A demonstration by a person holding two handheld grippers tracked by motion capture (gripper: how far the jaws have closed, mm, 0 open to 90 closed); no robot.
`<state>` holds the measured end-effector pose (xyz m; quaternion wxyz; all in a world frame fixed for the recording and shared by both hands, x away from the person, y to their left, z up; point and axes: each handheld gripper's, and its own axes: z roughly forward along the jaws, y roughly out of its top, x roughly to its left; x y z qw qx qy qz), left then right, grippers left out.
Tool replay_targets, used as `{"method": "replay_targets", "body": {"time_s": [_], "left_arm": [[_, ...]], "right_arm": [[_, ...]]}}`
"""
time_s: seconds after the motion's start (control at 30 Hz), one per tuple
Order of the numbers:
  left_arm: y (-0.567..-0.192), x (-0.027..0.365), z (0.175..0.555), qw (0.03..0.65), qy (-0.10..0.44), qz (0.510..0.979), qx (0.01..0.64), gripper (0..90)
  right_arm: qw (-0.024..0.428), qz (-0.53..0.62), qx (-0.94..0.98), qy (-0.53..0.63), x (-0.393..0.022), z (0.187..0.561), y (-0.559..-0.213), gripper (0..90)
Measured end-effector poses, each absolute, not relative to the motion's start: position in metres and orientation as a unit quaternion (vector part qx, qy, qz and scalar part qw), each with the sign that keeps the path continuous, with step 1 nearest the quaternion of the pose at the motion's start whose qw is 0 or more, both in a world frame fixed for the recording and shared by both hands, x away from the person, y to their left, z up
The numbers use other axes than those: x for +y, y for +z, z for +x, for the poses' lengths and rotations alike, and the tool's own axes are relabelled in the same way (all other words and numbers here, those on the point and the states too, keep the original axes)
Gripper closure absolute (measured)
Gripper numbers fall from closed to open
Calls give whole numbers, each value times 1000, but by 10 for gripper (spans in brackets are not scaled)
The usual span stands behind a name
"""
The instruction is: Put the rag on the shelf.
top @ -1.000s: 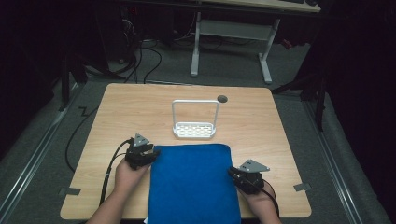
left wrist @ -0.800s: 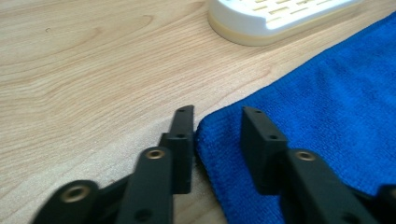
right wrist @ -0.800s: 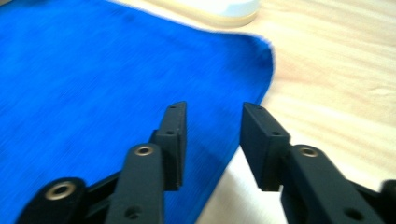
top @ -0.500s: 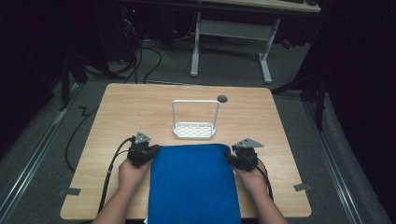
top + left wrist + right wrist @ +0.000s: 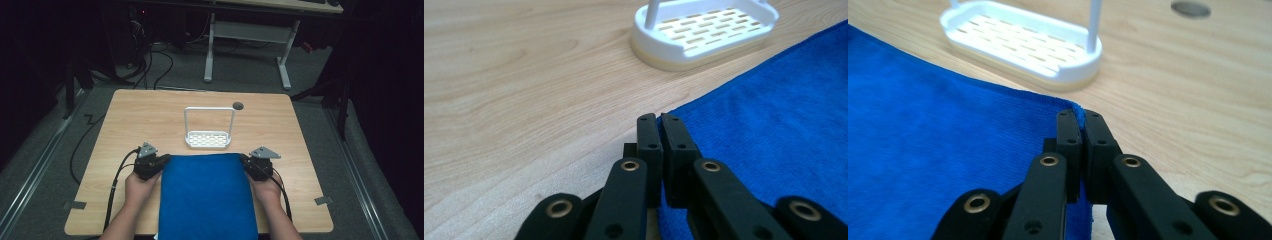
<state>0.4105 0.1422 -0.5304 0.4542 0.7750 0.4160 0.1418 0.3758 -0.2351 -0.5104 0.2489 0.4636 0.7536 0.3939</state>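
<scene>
High view, towel: the blue towel [image 5: 206, 197] lies flat on the near half of the table [image 5: 150, 120], long axis running from the person toward the white rack [image 5: 208, 139], far edge just short of it.
High view, grippers: the left gripper [image 5: 159, 163] sits at the towel's far left corner, the right gripper [image 5: 246, 164] at its far right corner.
Left gripper view, jaws: just closed, pinched together on the towel's corner [image 5: 744, 130]; bare wood to their left, the rack [image 5: 706, 32] ahead.
Right gripper view, jaws: just closed, with a sliver of the towel's blue hem [image 5: 948, 145] clamped between them.
Right gripper view, extra: a dark round hole [image 5: 1190, 8] in the tabletop beyond the rack [image 5: 1023, 42].
</scene>
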Motion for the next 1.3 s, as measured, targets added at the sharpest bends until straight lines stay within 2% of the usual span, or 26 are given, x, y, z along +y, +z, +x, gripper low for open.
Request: {"method": "replay_targets", "body": {"time_s": [0.43,0.9,1.3], "left_arm": [[-489,153,377,538,202,720,389,881],[-461,154,357,583,240,691,355,880],[-433,151,340,603,266,679,324,880]], "right_arm": [[282,442,717,460,-241,351,-482,884],[318,412,686,508,-238,333,-451,884],[331,389,671,537,-237,319,-427,884]]}}
